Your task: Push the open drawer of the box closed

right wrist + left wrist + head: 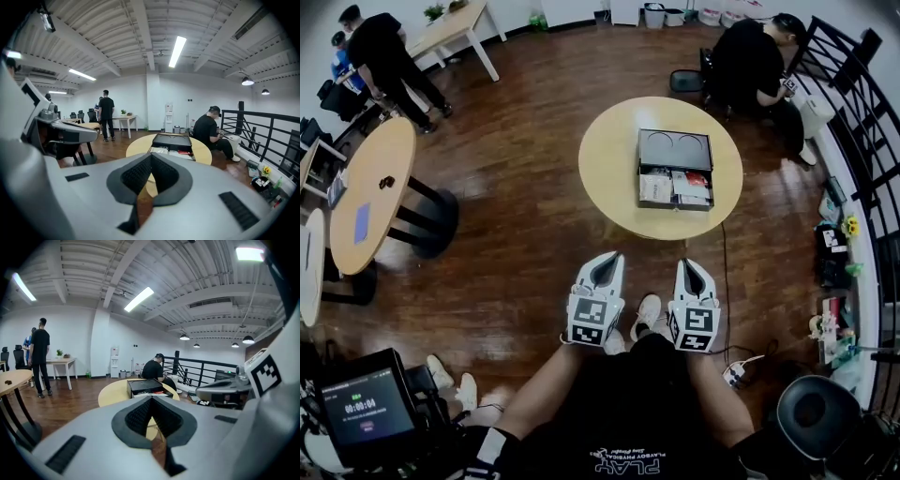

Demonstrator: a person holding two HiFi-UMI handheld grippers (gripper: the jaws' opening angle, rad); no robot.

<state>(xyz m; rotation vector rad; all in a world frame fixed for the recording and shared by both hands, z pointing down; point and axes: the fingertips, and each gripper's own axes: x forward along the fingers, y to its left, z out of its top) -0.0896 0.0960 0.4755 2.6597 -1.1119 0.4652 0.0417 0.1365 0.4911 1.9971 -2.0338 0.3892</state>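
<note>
Black box [674,148] on round desk [609,159]; drawer [674,188] open, jutting from box's side facing grippers. Left gripper [612,258], right gripper [687,264] both pressed together, empty, well short of box. Best: meet drawer front squarely, push straight into box.

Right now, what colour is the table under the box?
The table is pale yellow, clearest in the head view.

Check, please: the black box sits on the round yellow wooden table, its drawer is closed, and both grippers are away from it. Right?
No: the head view shows the drawer of the black box on the round yellow wooden table open. The left gripper and right gripper are away from it.
</note>
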